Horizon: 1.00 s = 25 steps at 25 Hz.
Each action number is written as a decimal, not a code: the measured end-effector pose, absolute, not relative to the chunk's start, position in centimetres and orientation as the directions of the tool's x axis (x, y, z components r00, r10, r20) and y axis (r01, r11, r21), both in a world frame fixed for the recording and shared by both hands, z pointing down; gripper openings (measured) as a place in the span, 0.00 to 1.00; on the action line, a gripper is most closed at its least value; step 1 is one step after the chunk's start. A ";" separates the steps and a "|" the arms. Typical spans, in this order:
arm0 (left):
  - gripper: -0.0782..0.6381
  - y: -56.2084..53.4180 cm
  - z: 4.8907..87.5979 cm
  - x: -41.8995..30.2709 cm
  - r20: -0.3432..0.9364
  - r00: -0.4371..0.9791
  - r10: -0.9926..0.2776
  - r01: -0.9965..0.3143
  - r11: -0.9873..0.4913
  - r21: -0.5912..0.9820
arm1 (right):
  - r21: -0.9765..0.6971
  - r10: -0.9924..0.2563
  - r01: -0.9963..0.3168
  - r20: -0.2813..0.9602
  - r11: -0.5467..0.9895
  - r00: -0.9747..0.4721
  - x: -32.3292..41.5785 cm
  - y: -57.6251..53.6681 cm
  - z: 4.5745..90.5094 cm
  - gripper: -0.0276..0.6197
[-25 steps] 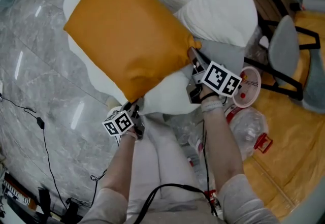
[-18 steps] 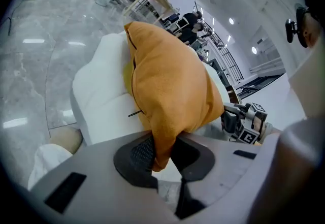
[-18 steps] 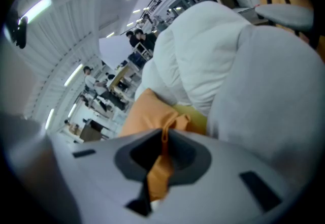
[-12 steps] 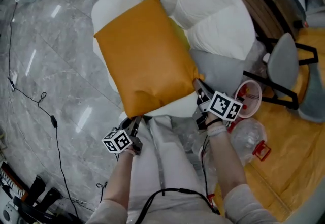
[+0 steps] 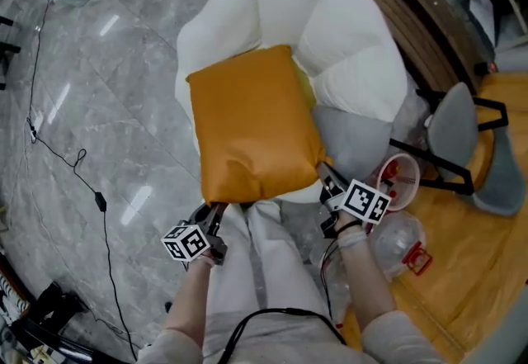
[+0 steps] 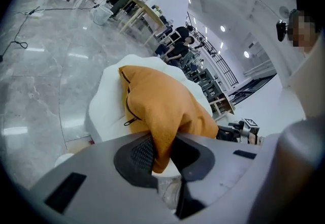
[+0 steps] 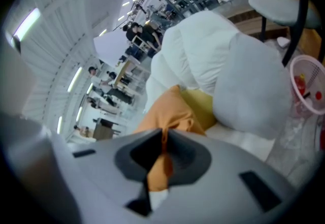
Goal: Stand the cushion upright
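Closest in, above the person's pale trousers, the left gripper has its jaws clamped narrowly on the near left corner of the orange cushion, fabric bunched between the ribbed pads. The right gripper pinches the near right corner the same way, with a thin fold of orange cloth between nearly closed jaws. The cushion slopes away from both grippers over the seat of a puffy white armchair, its far edge toward the backrest. A strip of yellow fabric shows just beside its right edge, and a grey cushion lies to the right on the same seat. Left of the chair spreads a glossy grey marble floor crossed by a thin black cable. To the right, on a yellow-orange floor covering, stand a pink mesh basket, a clear plastic container with a red part and a grey chair on a black frame. Beyond, the gripper views show a large bright hall with ceiling strip lights, desks and distant people.
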<state>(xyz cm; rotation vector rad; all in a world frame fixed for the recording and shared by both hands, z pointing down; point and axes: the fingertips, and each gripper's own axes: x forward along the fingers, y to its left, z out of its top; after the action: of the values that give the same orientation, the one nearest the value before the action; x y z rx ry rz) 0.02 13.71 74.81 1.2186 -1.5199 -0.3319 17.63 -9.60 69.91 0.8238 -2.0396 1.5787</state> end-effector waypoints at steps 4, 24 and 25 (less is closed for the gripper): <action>0.21 13.5 71.9 -1.4 0.542 0.137 -0.829 -0.566 0.384 0.729 | -0.723 -0.177 -0.667 0.644 0.179 -0.745 17.0 -9.0 67.7 0.11; 0.21 5.3 57.7 -11.4 0.395 0.183 -0.900 -0.753 0.130 0.645 | -0.784 -0.234 -0.615 0.583 0.088 -0.778 14.5 -5.2 58.0 0.11; 0.21 4.0 57.5 -12.0 0.384 0.187 -0.904 -0.758 0.116 0.642 | -0.785 -0.251 -0.612 0.576 0.095 -0.778 14.2 -5.8 57.9 0.11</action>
<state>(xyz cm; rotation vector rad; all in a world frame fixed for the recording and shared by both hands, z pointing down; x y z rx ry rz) -12.02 4.04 57.47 1.6666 -1.5969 -0.2314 14.17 -5.80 57.87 0.8560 -2.0824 1.7324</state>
